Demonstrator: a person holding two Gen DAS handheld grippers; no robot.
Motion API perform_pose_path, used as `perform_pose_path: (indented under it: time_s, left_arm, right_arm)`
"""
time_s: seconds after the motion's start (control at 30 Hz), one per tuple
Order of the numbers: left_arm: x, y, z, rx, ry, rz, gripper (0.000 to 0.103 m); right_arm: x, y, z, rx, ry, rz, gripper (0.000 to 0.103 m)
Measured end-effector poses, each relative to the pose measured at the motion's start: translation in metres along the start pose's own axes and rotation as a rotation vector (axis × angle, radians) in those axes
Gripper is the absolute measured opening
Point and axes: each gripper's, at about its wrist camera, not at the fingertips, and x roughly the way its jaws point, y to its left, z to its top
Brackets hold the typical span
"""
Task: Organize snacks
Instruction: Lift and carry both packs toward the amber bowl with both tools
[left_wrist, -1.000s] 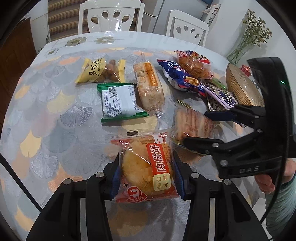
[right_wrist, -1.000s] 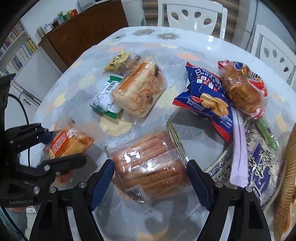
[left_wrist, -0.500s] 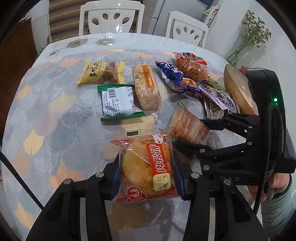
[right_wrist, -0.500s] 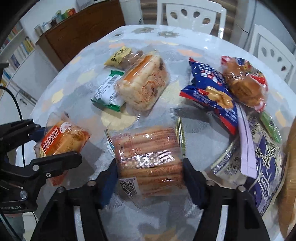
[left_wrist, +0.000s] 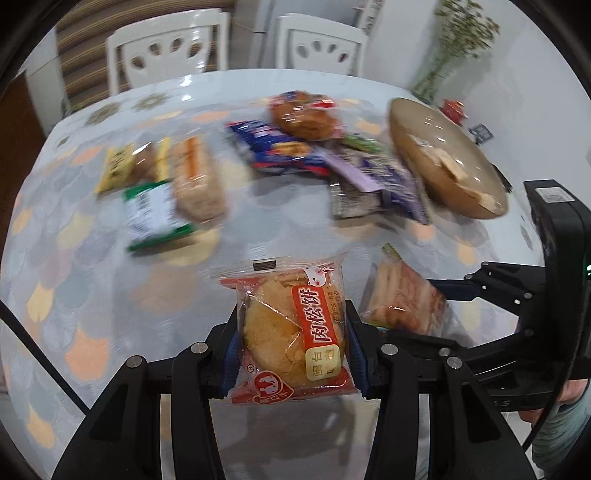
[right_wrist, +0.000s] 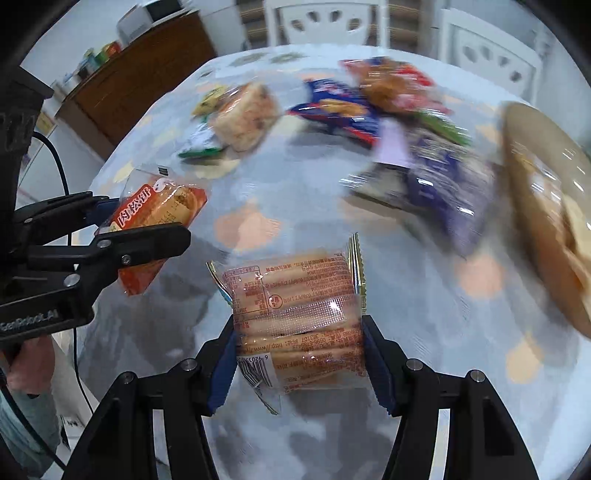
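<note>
Left gripper (left_wrist: 293, 338): fingers pinching the red pastry packet (left_wrist: 291, 332), held above the bench (left_wrist: 110, 295).
Right gripper (right_wrist: 299, 354): fingers pinching the clear biscuit-stick pack (right_wrist: 295, 317), also off the bench.
Remaining snacks: blurred, near the wooden tray (left_wrist: 443, 162).

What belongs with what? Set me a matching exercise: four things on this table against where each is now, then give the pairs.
Things:
1. red pastry pack
2. biscuit-stick pack
3. woven tray
4. green-edged packet

Places:
A. lying flat on the table, beside a rice-cake pack
B. pinched in the right claw
C. at the table's far right edge
D. pinched in the left claw

Pairs: 1-D, 2-B, 3-C, 4-A
</note>
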Motion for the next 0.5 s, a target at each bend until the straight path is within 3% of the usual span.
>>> perform_pose_path:
  time_s: [0.27,0.5]
  left_arm:
    - [0.007,-0.065,0.034,0.118,0.004,-0.07,0.045]
    - [0.006,-0.113,0.075,0.19,-0.03,-0.112,0.045]
  right_arm:
    - [-0.058,-0.05,-0.023,0.118,-0.077,-0.065,0.06]
    - [-0.125,-0.101,-0.017,0.222,-0.216,-0.127,0.06]
